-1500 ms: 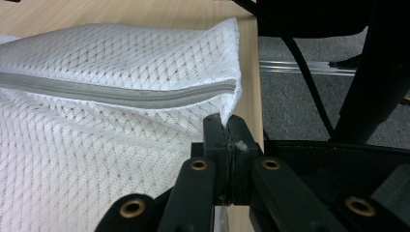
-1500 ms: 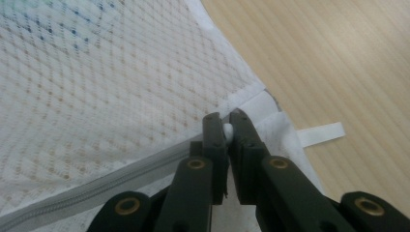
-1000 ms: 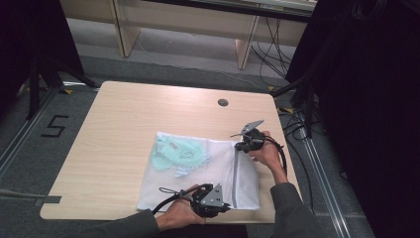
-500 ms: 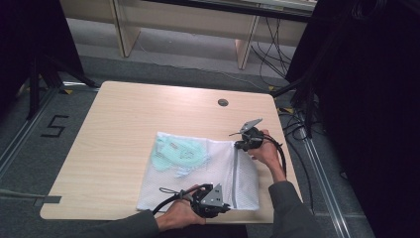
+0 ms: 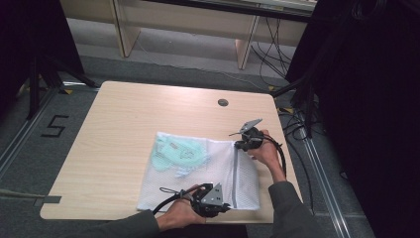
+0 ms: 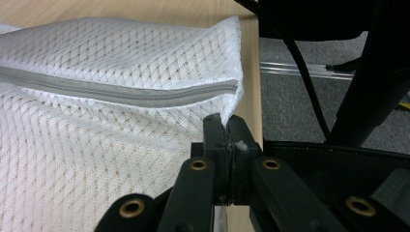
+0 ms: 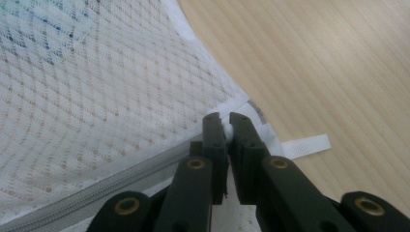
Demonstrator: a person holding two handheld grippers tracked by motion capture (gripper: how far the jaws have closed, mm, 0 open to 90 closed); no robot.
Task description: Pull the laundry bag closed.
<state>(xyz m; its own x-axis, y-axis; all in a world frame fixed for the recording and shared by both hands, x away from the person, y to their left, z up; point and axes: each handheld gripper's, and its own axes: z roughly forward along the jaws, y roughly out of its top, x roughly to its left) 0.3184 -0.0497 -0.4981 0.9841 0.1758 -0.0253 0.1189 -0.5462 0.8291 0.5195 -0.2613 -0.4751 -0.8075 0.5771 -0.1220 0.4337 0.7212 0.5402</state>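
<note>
Now both grippers pinch the mesh laundry bag (image 5: pixel 198 168). Left gripper (image 6: pixel 226 126) clamps its near edge, right gripper (image 7: pixel 225 123) clamps the zipper (image 7: pixel 87 198) end.

Mesh bag (image 5: pixel 198 171) lies on the bench's (image 5: pixel 124 129) near right; left hand-held gripper (image 5: pixel 210 198) at its near edge, right hand-held gripper (image 5: pixel 246 140) at its far corner.

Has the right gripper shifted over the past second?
No. The right gripper stays at the mesh bag's far right corner, same spot relative to the table's grommet hole.
</note>
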